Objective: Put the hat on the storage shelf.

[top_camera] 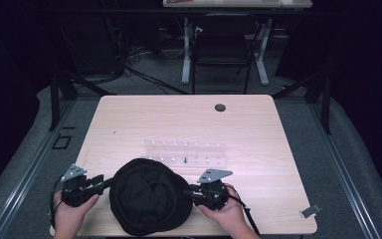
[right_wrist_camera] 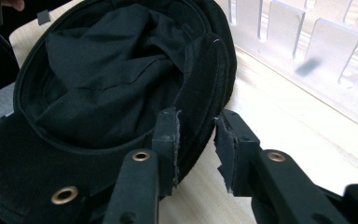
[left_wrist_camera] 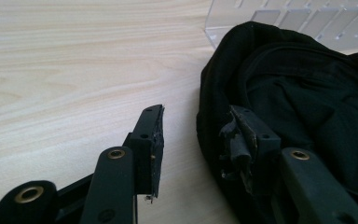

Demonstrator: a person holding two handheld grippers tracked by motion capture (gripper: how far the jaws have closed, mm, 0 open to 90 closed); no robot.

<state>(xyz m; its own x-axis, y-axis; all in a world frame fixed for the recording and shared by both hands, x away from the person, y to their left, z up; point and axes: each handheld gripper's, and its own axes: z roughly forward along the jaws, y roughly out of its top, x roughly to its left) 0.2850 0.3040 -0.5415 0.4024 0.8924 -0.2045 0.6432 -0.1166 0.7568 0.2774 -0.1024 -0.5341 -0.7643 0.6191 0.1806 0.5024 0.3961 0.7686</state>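
A black hat [top_camera: 149, 196] lies upside down on the near part of the light wooden table [top_camera: 144, 117], its hollow inside facing up and its lining bunched in folds. Just behind the hat stands a clear plastic rack [top_camera: 186, 152] with a row of upright dividers; the hat's far edge touches or nearly touches it.

The left hand-held gripper [top_camera: 101, 183] sits at the hat's left side, gripped by the person's left hand [top_camera: 69, 211]. In the left gripper view its jaws stand open: one jaw is over bare wood just left of the hat, the other rests against the hat's outer wall. Nothing is pinched between them.

The right hand-held gripper [top_camera: 191, 190] sits at the hat's right side, in the person's right hand [top_camera: 231, 214]. In the right gripper view its jaws are partly open, with a narrow gap between them. One jaw lies inside the hat against the band, the other outside on the rack side, and a fold of the brim seems to stand in the gap, though whether the pads actually press it is hard to tell from this angle.

Beyond the rack, a small dark round hole [top_camera: 220, 107] marks the table's far part. A small grey tag [top_camera: 310, 210] lies at the table's near right corner, well apart from the hat.
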